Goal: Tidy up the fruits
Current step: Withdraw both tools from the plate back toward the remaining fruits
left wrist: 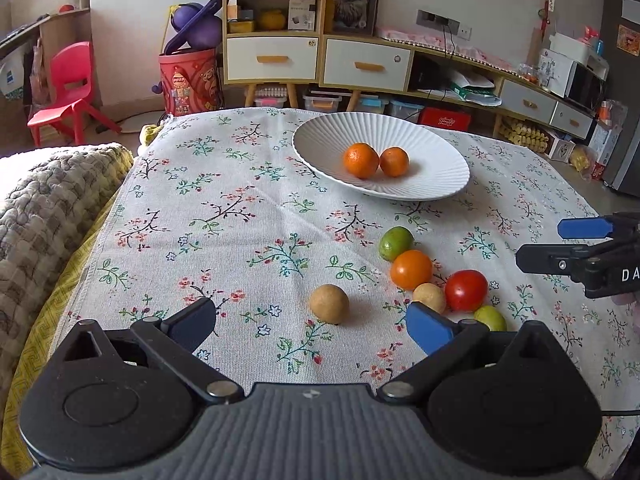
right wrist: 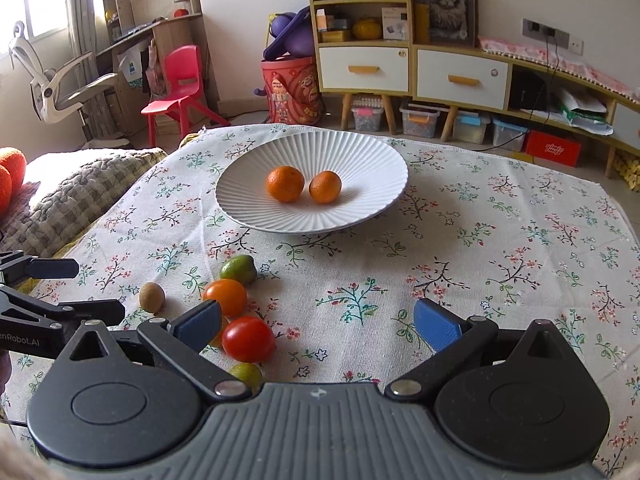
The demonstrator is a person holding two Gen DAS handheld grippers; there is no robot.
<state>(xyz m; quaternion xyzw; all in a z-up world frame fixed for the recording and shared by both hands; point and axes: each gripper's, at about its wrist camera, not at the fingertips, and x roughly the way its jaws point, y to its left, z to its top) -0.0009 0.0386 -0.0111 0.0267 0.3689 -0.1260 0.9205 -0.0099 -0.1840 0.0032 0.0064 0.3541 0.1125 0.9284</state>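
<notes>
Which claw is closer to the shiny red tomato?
Right. The red tomato sits just ahead of the right gripper, beside its left fingertip. The left gripper faces the lone tan fruit, with the tomato off beyond its right finger.

The right gripper (right wrist: 318,326) hangs with jaws wide over the cloth (right wrist: 500,240), nothing between them. Two oranges (right wrist: 285,183) sit in the plate (right wrist: 360,152). A red tomato (right wrist: 248,339) lies just beside its left finger (right wrist: 200,322).
</notes>
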